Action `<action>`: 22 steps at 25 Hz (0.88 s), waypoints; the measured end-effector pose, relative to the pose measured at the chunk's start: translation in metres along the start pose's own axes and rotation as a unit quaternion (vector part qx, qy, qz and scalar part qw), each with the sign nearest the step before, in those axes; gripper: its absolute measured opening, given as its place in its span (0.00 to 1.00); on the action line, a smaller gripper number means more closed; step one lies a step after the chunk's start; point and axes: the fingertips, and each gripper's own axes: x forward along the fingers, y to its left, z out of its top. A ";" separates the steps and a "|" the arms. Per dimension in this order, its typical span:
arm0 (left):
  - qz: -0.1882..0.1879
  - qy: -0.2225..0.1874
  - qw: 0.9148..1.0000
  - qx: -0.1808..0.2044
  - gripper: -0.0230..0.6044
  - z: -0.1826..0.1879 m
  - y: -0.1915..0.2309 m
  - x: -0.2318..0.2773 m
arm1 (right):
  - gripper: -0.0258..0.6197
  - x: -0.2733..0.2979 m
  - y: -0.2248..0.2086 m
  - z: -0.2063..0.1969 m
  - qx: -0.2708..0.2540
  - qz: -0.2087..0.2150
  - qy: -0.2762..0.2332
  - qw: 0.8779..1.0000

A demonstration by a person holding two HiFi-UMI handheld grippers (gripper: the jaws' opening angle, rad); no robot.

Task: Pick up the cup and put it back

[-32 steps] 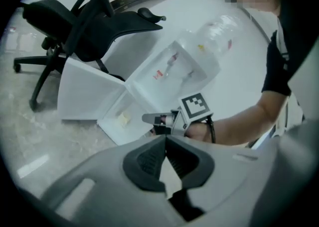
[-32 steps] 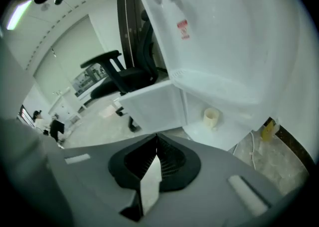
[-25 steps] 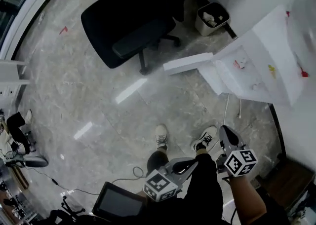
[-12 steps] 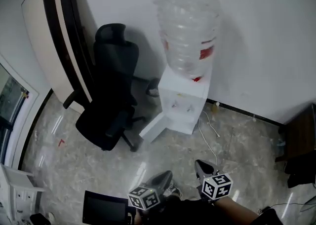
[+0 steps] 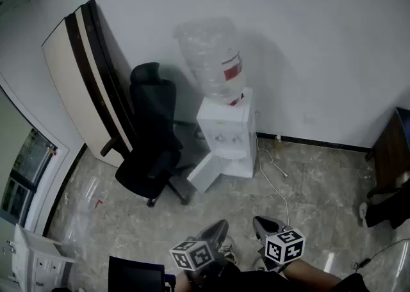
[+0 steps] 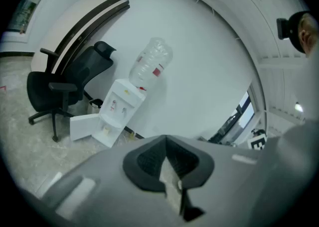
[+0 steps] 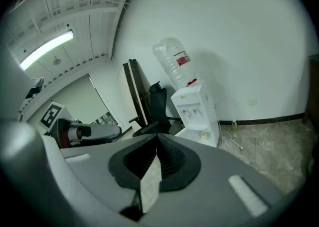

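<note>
A white water dispenser (image 5: 224,134) with a clear bottle (image 5: 208,60) stands against the far wall, its lower door (image 5: 206,172) swung open. A small pale cup (image 7: 203,135) sits in the dispenser's lower recess; it also shows as the cup (image 6: 106,130) in the left gripper view. Both grippers hang low near the person's body, far from the dispenser. My left gripper (image 5: 214,230) is shut with nothing between its jaws, and its tips (image 6: 167,141) meet. My right gripper (image 5: 266,225) is shut and empty too, jaws pressed together (image 7: 158,139).
A black office chair (image 5: 150,150) stands left of the dispenser. A long beige-and-black board (image 5: 83,73) leans on the wall behind it. A white cable (image 5: 272,175) trails over the marble floor. A dark cabinet (image 5: 391,150) is at the right edge and a dark screen (image 5: 134,275) at the bottom left.
The head view has swung up from the floor to the wall, so the dispenser now stands upright and farther off. Both grippers stay low at the bottom edge.
</note>
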 end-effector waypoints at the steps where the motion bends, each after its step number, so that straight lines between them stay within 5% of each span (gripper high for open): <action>1: -0.001 0.002 1.000 0.000 0.04 -0.006 -0.007 -0.009 | 0.06 -0.007 0.007 -0.003 0.003 0.007 -0.001 1.000; 11: -0.026 0.003 0.999 0.029 0.04 -0.020 -0.003 -0.084 | 0.06 -0.035 0.084 -0.011 -0.003 0.003 -0.054 0.999; 22: -0.076 0.028 0.996 0.039 0.04 -0.010 0.063 -0.168 | 0.05 0.005 0.195 -0.063 0.004 -0.034 -0.071 0.997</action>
